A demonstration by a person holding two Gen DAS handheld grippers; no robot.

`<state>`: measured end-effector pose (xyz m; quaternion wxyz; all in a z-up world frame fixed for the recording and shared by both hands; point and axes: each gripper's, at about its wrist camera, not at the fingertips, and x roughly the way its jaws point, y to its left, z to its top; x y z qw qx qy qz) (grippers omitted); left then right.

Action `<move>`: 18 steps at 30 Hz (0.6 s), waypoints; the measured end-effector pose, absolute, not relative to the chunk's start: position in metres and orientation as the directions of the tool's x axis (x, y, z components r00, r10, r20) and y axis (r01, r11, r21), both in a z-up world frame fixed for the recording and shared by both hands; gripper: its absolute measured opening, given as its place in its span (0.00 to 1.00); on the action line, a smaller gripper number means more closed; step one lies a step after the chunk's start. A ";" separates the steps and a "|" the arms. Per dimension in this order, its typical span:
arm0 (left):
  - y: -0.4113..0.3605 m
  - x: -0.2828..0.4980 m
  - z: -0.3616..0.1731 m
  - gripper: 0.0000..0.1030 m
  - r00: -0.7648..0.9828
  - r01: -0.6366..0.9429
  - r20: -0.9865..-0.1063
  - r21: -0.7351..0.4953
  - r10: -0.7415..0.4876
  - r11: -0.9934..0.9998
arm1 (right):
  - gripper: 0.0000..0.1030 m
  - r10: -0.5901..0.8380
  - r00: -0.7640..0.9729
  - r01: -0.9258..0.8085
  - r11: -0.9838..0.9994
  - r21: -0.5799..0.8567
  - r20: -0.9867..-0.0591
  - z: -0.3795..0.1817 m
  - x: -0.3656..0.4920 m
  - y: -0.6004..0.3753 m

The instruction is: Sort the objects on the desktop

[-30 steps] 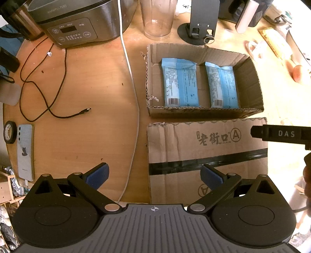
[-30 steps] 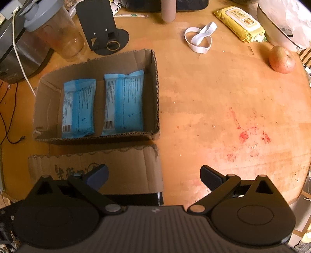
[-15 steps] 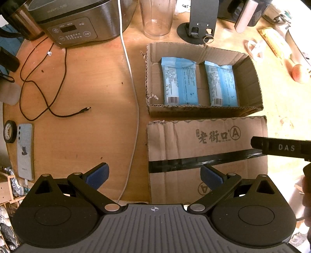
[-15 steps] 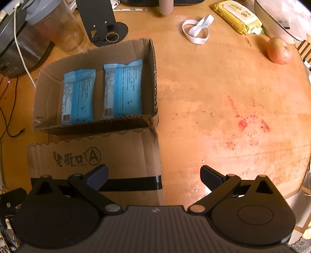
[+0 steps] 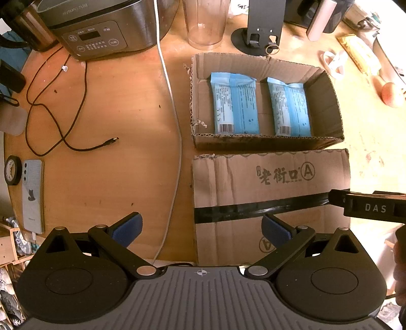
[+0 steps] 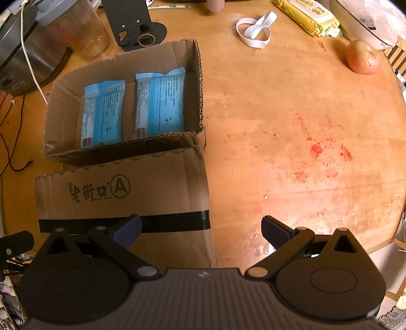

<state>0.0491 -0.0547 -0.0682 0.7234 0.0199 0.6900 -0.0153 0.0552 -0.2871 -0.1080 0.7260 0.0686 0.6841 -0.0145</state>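
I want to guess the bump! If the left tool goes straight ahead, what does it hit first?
Probably the flat cardboard flap with the black tape. The left tool is open and empty, pointing along that flap's left edge. Past it stands the open box. Depth is hard to judge.

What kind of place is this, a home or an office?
Probably a home, at a round wooden dining table: a rice cooker stands on it, with an apple and a wet-wipes pack.
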 end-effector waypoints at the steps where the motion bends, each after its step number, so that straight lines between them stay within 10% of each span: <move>1: -0.055 0.049 -0.069 1.00 0.047 0.049 -0.999 0.008 0.005 0.999 | 1.00 0.075 0.062 0.114 0.990 0.082 -0.995 -0.108 0.055 -0.287; 18: -0.027 0.049 -0.088 1.00 0.032 -0.010 -0.986 -0.166 -0.166 0.986 | 1.00 0.225 0.033 0.099 0.969 0.227 -0.974 -0.128 0.057 -0.303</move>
